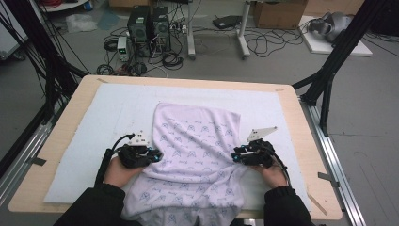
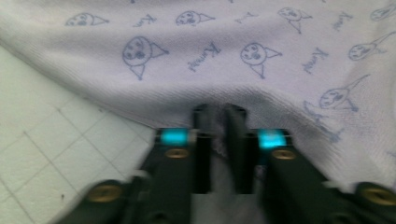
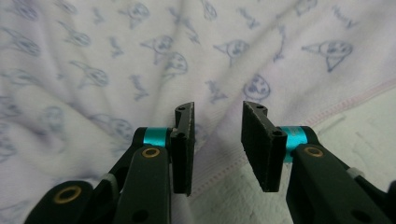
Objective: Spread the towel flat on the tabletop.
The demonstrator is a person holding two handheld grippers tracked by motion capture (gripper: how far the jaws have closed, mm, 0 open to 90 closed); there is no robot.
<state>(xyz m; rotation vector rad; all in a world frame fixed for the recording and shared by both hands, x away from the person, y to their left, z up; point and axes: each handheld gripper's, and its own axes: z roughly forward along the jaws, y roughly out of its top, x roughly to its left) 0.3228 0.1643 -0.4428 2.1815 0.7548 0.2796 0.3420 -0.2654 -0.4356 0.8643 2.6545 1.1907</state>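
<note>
1. High view: a white knit cloth printed with small blue cat faces and script (image 1: pixel 195 146) lies rumpled on a pale padded mat (image 1: pixel 94 141) covering the wooden surface (image 1: pixel 310 155); its near end hangs over the front edge. The left gripper (image 1: pixel 157 157) meets the cloth's left edge, and the right gripper (image 1: pixel 234 158) meets its right edge.
2. Left gripper view: the left gripper (image 2: pixel 219 128) has its jaws drawn narrow, pinching a raised fold of the cloth's (image 2: pixel 233 51) edge between them. The mat (image 2: pixel 51 154) shows beside it.
3. Right gripper view: the right gripper (image 3: pixel 217 137) has its jaws standing apart over the cloth's (image 3: pixel 140 60) pink-stitched hem, not pressing it.
</note>
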